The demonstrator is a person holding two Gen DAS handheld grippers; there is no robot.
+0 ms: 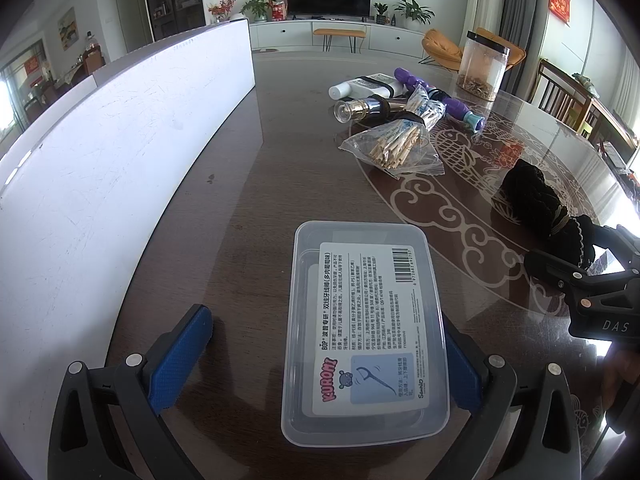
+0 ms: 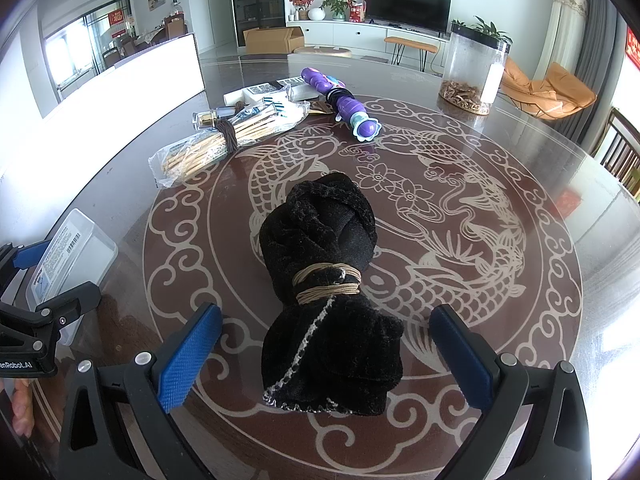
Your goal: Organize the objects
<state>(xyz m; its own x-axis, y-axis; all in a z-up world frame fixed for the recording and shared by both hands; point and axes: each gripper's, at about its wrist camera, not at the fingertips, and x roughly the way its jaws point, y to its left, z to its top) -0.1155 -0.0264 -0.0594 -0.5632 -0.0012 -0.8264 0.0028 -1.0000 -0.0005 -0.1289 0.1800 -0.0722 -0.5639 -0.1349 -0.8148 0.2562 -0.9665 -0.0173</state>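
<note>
Grippers both spread wide right now, nothing clamped in either. Low in the left wrist view, the left gripper (image 1: 326, 364) straddles a clear plastic box (image 1: 364, 332) with a printed label facing up; the right-hand pad looks tight against the box wall, the other pad stands well clear of it. Over on the right wrist view, the right gripper (image 2: 326, 354) brackets a black cloth bundle (image 2: 328, 292) tied round its middle with tan cord, centre frame, with open gaps on both sides. Bundle sits on the patterned glass table (image 2: 500, 184). Toward the upper left of that frame, a bag of wooden sticks (image 2: 224, 140), and just past it, upper centre, a purple toy (image 2: 340, 100). Upper right, a clear jar (image 2: 472, 68) stands upright.
</note>
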